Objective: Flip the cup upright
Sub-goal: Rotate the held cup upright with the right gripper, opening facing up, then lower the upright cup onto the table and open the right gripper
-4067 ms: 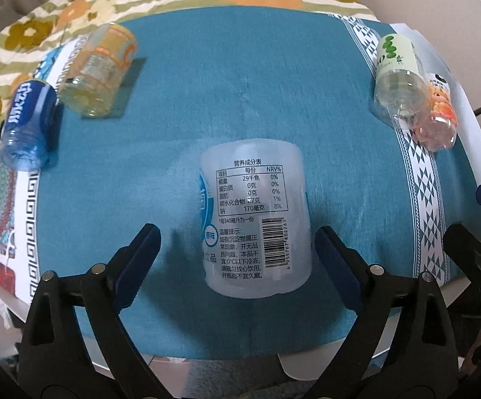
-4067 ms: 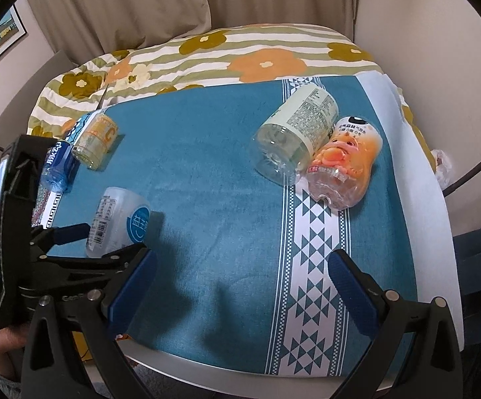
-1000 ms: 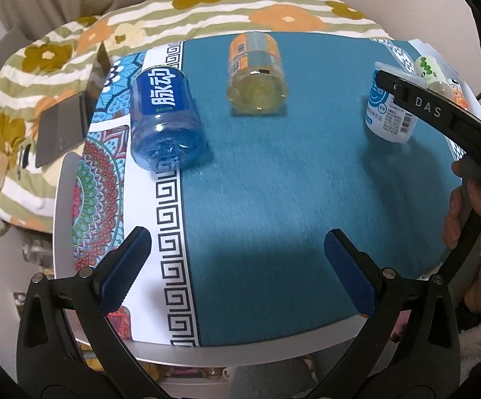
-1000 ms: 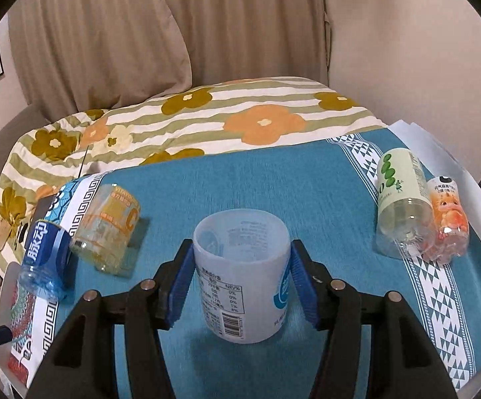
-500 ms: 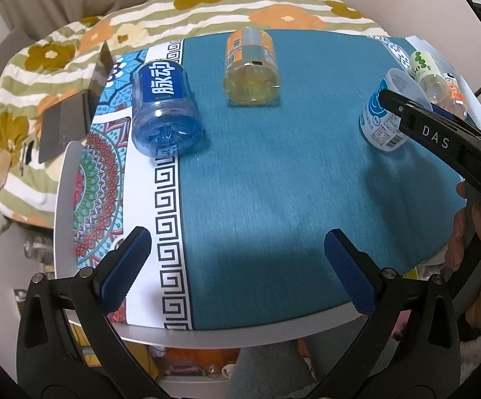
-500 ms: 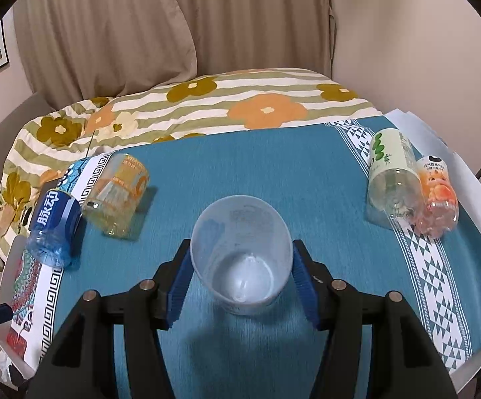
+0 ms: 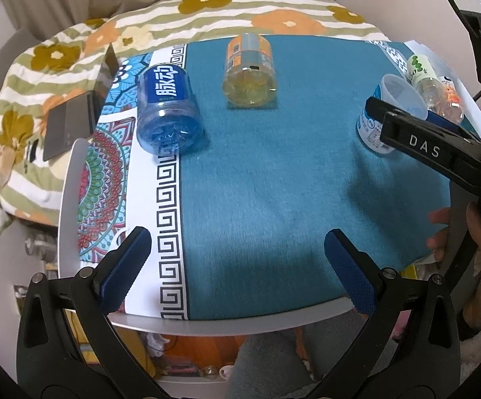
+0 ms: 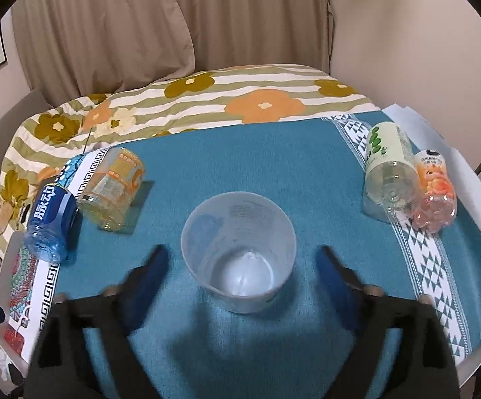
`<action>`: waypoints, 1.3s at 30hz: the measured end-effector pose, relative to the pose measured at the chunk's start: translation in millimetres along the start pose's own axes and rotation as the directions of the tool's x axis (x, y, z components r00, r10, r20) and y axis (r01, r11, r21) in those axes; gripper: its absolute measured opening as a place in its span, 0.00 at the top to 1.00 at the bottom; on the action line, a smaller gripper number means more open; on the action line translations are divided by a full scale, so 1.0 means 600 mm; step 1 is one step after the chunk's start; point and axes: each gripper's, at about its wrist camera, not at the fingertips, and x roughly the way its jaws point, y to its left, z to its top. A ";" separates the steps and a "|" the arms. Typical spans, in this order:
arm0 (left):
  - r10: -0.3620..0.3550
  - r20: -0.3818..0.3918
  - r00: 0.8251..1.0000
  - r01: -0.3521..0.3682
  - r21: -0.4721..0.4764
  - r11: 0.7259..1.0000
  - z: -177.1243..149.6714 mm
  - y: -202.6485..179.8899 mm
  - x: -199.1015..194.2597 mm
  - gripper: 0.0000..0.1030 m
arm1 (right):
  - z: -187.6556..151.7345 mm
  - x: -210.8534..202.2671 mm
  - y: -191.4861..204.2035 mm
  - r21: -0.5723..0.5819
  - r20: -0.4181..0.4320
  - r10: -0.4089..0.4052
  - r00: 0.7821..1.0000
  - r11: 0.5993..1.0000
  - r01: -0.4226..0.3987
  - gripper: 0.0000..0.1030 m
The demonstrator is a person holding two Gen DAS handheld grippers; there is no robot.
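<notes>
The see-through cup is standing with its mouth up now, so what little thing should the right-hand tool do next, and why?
Probably just back the right gripper straight away from the cup. Its fingers look spread clear of the cup's sides, and the cup stands mouth-up on the teal cloth, so nothing more seems needed.

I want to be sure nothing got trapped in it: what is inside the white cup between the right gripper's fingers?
Nothing shows inside the white cup: its mouth faces up and its pale bare bottom is visible. The near inner wall is hidden by the rim.

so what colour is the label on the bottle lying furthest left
Blue with white characters: the blue bottle, clearest in the left wrist view.
</notes>
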 end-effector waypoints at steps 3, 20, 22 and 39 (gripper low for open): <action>0.010 0.008 1.000 -0.009 -0.016 1.000 -0.001 0.001 -0.011 0.00 | 0.001 -0.006 0.000 -0.018 -0.008 0.007 1.000 1.000 -0.007 0.06; 0.041 0.231 0.972 -0.013 -0.121 0.993 0.044 -0.030 -0.216 0.00 | 0.068 -0.246 -0.068 -0.145 0.033 0.040 0.999 0.989 -0.035 0.05; 0.052 0.247 0.968 -0.021 -0.127 0.992 0.038 -0.034 -0.227 0.00 | 0.073 -0.270 -0.082 -0.148 0.040 0.028 0.999 0.989 -0.022 0.05; 0.057 0.350 0.935 -0.007 -0.142 0.990 0.016 -0.068 -0.284 0.00 | 0.059 -0.326 -0.130 -0.117 0.050 0.010 0.999 0.993 -0.004 0.05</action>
